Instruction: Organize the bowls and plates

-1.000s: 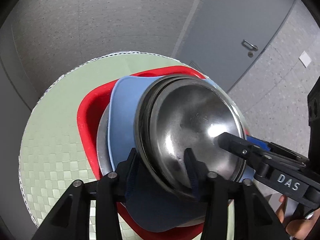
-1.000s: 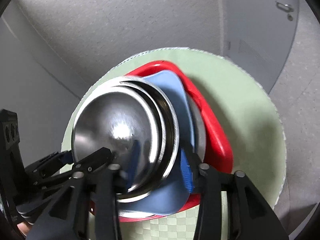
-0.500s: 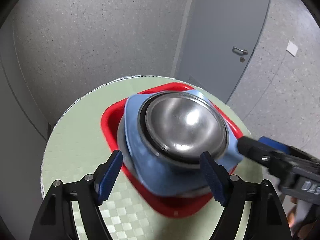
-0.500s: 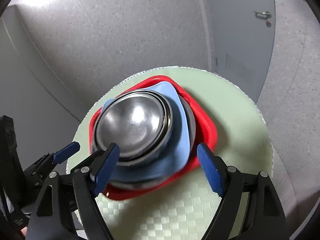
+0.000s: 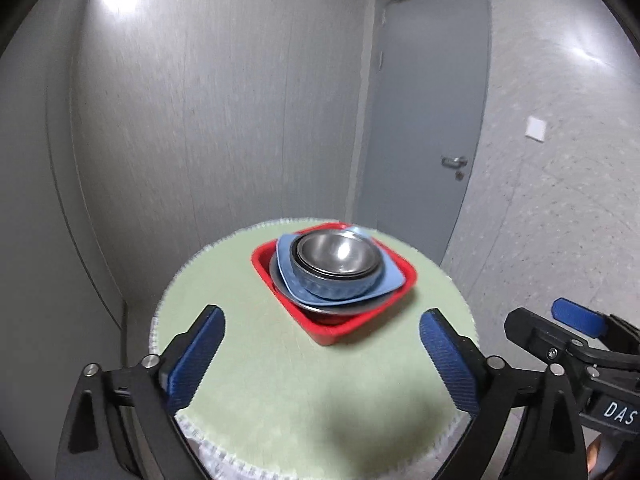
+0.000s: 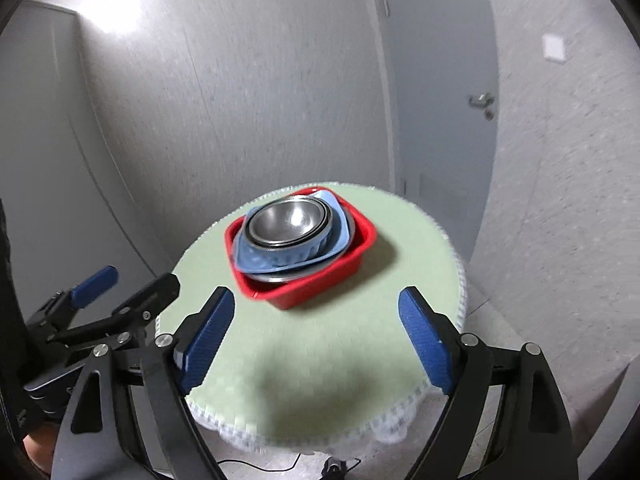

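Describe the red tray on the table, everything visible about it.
The red tray is a squarish, shallow, glossy container with rounded corners and raised walls, plastic by its look. It sits flat on the round green table, turned corner-first toward both cameras. Inside it lies a metal plate; on that a light blue plate carries nested bowls, the innermost a steel bowl. No gripper touches it.

I see the round table (image 5: 280, 400) standing before a wall corner, with a door (image 5: 424, 120) behind it to the right. The tray (image 5: 332, 334) sits on the table's far half. In it, plates (image 5: 384, 280) are stacked, with bowls (image 5: 336, 256) nested on top.
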